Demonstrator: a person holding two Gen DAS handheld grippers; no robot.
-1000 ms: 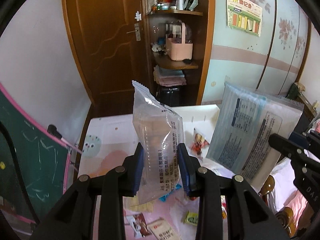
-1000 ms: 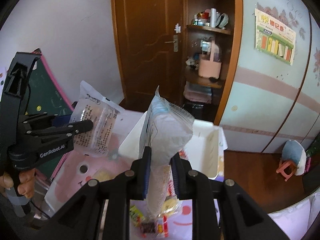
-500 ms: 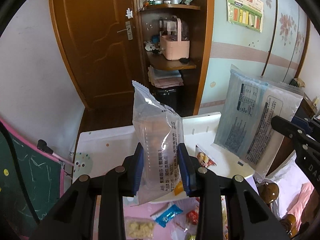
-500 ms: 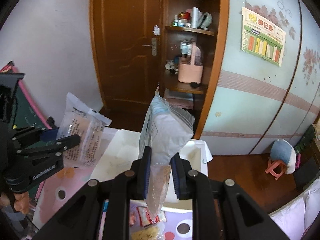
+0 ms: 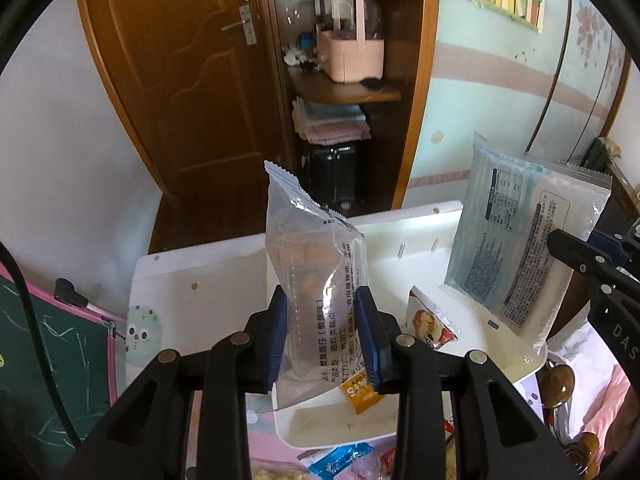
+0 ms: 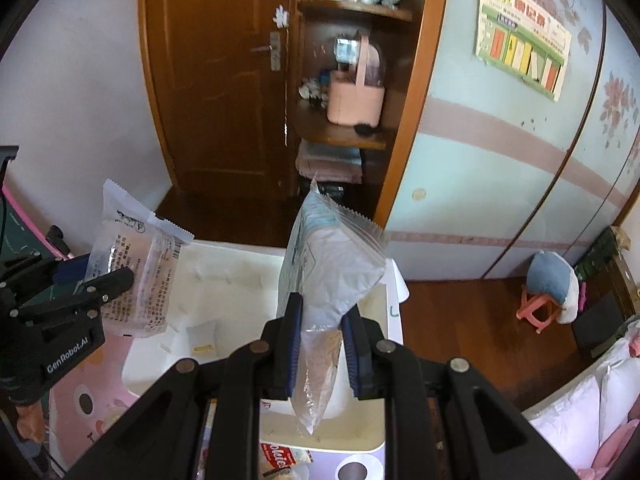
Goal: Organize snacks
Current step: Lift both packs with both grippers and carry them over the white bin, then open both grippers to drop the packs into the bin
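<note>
My left gripper is shut on a clear snack packet with black print, held upright above the white storage box. My right gripper is shut on a pale blue snack bag, also held over the box. The blue bag also shows at the right of the left wrist view; the clear packet shows at the left of the right wrist view. A small red-and-white snack packet and an orange sachet lie inside the box.
Loose snacks lie on the pink cartoon mat in front of the box. A green chalkboard stands at the left. A wooden door, shelves with a pink basket and a wardrobe are behind.
Both grippers have moved forward with their packets, from above the loose snacks on the mat to above the white box. Both grips are unchanged.
</note>
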